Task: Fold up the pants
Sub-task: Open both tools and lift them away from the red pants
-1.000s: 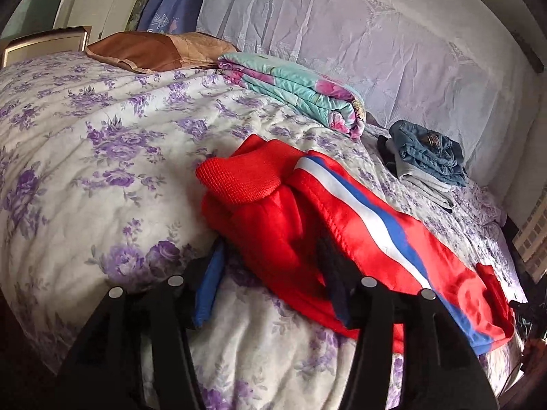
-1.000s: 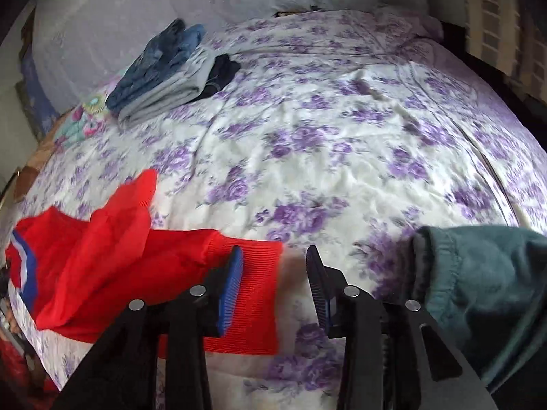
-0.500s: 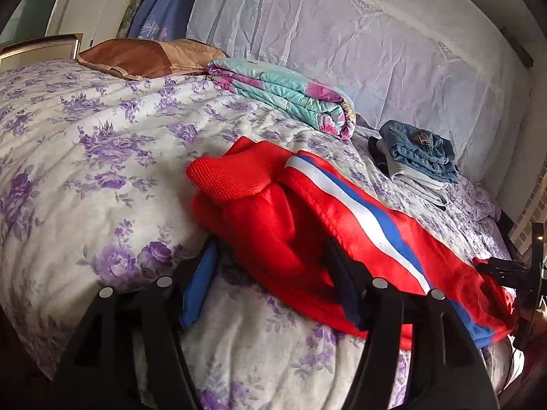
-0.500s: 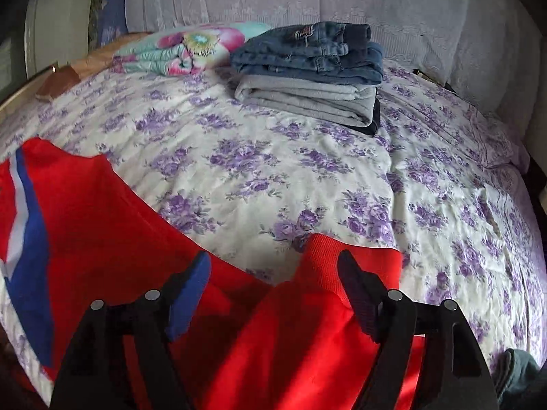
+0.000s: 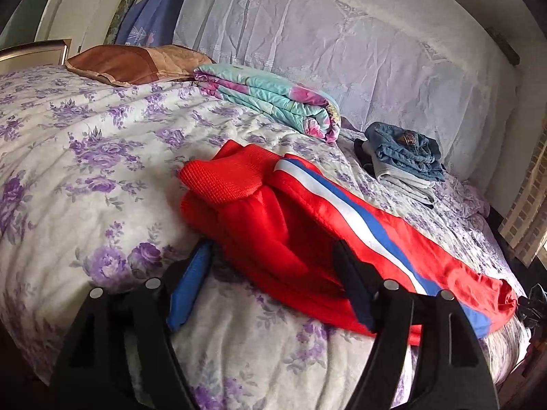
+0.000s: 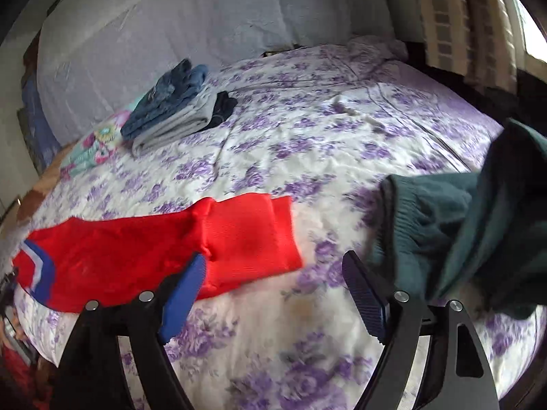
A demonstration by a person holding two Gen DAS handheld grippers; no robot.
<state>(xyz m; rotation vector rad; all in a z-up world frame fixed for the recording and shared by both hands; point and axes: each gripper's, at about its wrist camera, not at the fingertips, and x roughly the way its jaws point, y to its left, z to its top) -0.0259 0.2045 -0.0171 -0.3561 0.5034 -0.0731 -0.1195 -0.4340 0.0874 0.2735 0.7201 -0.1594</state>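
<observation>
Step in hand: judged from the layout, you are letting go after a lengthwise fold of the red pants (image 5: 294, 235); a crosswise fold likely remains.
Pants location: they lie along the near edge of the floral bedspread (image 5: 85, 177), ribbed waistband end toward the left hand, the white and blue side stripe running off toward the right hand's side.
Left gripper (image 5: 273, 280): jaws are opening. The near red edge lies between them, but the pads do not press on it.
Right gripper (image 6: 273, 294): jaws are opening, with nothing held. Bare bedspread shows in the gap, and the ribbed cuff (image 6: 249, 235) sits just beside the blue pad.
Technique: before the next fold, check that both legs lie stacked and flat. Take each grip at a corner through all layers, lift both ends together, and lay the cuff end squarely over the waistband end.
Obstruction: keep clear of the dark green garment (image 6: 454, 232) near the right gripper.
Finished stack: the folded jeans and grey items (image 5: 407, 157) sit well apart, near the far wall.
Hidden: the left gripper's right-hand finger covers part of the near red edge, so its layer count there cannot be told.
Unclear: the stripe end is cut off by the bed edge in both views.
</observation>
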